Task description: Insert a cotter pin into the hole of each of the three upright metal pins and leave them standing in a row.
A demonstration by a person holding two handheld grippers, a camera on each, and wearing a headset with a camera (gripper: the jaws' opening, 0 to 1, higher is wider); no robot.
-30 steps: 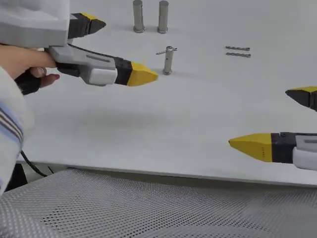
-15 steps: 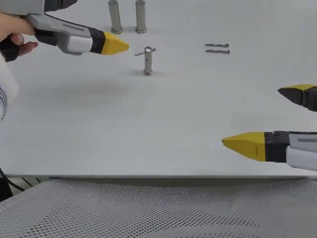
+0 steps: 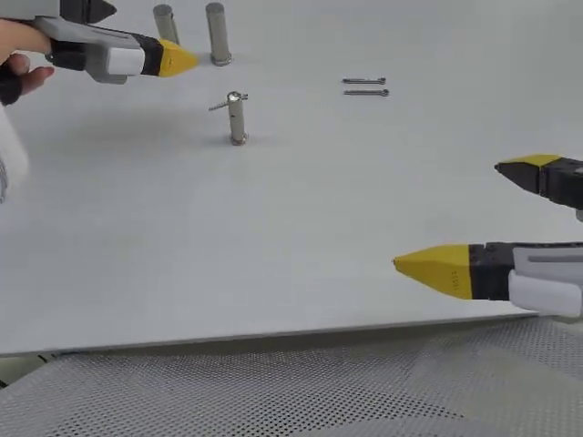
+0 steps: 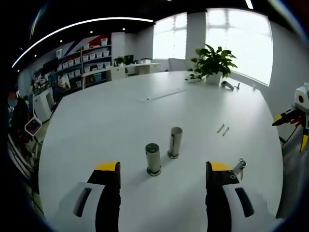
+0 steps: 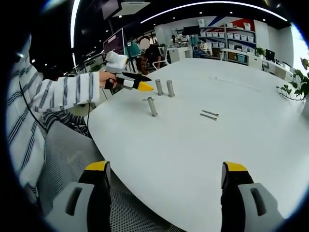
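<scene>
Nearest the table's edge, the right gripper [image 3: 446, 216] hovers low over the white table [image 3: 273, 228] with its yellow-tipped jaws spread wide and nothing between them. Everything the task concerns stands well apart from it, further in. In the right gripper view the same jaws rise at either side, open on bare tabletop.

Further in stands the fitted metal pin [image 3: 238, 118], upright on its own, with a cotter pin [image 3: 221, 104] through the hole near its top and sticking out to one side. Off to the right of it, two loose cotter pins [image 3: 364, 86] lie flat, side by side and parallel.

Beyond, the left gripper [image 3: 155, 36] is held in a hand [image 3: 18, 55] above the far left of the table. Its jaws are wide as well and hold nothing. Just ahead of its tips stand two bare metal pins [image 4: 153, 158] [image 4: 175, 142], upright and near each other. In the left gripper view they stand in line with the gap between the jaws but clear of both.
</scene>
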